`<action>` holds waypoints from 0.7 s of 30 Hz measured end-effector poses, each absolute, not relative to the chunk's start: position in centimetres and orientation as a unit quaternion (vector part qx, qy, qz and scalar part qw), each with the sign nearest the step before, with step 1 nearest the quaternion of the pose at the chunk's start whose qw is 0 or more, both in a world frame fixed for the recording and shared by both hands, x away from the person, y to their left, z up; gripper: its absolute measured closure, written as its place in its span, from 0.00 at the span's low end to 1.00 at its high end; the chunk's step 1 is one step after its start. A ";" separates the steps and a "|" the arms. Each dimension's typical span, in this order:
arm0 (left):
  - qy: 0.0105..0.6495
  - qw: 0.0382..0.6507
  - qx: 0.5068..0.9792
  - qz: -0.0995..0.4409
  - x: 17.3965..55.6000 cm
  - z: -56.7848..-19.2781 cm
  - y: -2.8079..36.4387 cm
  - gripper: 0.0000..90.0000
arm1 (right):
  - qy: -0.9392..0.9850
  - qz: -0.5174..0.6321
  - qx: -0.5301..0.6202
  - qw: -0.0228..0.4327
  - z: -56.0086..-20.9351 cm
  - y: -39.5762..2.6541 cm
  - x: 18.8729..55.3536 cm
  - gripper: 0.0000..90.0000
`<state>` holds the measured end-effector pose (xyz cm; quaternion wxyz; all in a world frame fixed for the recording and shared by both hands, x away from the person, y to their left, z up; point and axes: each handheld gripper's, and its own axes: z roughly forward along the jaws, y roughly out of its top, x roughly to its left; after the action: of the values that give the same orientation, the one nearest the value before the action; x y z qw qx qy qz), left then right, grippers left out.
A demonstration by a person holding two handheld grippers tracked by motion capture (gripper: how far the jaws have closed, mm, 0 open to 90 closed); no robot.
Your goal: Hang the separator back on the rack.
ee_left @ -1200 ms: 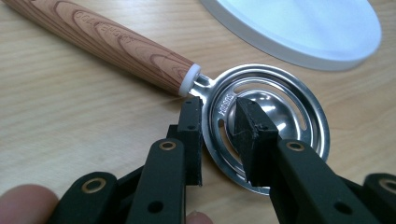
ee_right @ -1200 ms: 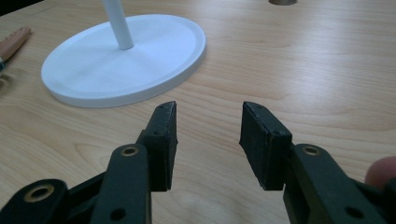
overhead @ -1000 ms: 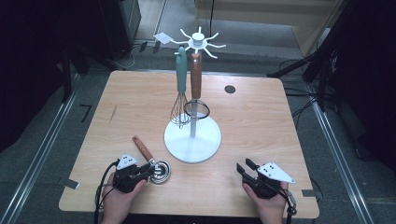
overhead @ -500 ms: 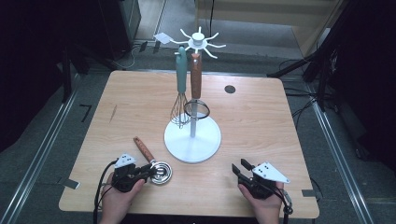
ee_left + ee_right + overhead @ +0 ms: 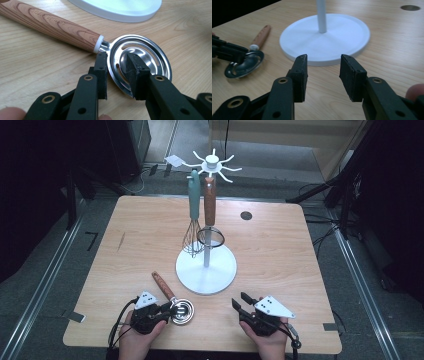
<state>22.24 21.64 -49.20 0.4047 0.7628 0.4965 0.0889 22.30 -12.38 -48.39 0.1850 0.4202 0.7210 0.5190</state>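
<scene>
My left claw (image 5: pixel 117 72) is clamped on the rim of a shiny metal strainer spoon (image 5: pixel 140 62). One black finger sits outside the rim, and the other sits inside the round bowl. The rim is pinched tight between them. The spoon has a brown wooden handle (image 5: pixel 50 23) that points away from my claw, up and to the left. The bowl end is lifted a little at my claw, and the handle lies on the wooden table (image 5: pixel 30 65). Just past the spoon is the big white round foot of the rack (image 5: pixel 117 8).

From above, my left claw (image 5: pixel 167 310) is near the front edge of the table, with the spoon (image 5: pixel 181 311) right at its tip.

My right claw (image 5: pixel 323 72) has its fingers apart, and there is nothing between them. They have just been closing a bit. It floats over the bare table. The white rack foot (image 5: pixel 337 37) is straight ahead of it and close. The spoon (image 5: pixel 244 63) is off to its left, in my other claw. From above, my right claw (image 5: pixel 240 301) sits near the front edge too, well apart from my left one.

A whisk (image 5: pixel 193 237) and a wood-handled tool (image 5: pixel 209 205) hang on the rack.
</scene>
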 end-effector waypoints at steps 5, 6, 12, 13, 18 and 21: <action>0.498 0.414 0.758 0.074 22.0 -49.3 21.1 0.78 | 0.736 0.525 0.397 0.159 -48.7 -9.7 22.0 0.72; 0.495 0.415 0.760 0.071 22.0 -49.3 20.8 0.77 | 0.738 0.526 0.394 0.153 -48.7 -9.3 21.9 0.73; 0.482 0.415 0.768 0.071 21.6 -49.4 19.5 0.75 | 0.756 0.524 0.374 0.123 -49.1 -6.8 21.1 0.83; 0.481 0.416 0.768 0.069 21.6 -49.4 19.3 0.75 | 0.758 0.522 0.373 0.120 -49.2 -6.5 21.1 0.85; 0.460 0.422 0.779 0.057 21.4 -49.5 18.3 0.74 | 0.774 0.501 0.370 0.110 -49.4 -5.3 21.0 0.95; 0.449 0.425 0.785 0.049 21.2 -49.5 17.8 0.72 | 0.786 0.487 0.367 0.106 -49.6 -4.8 21.0 0.97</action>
<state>21.22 17.77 -49.54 0.4246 0.7846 0.4491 0.0489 20.99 -4.75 -49.56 0.1059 0.3670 0.7855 0.4869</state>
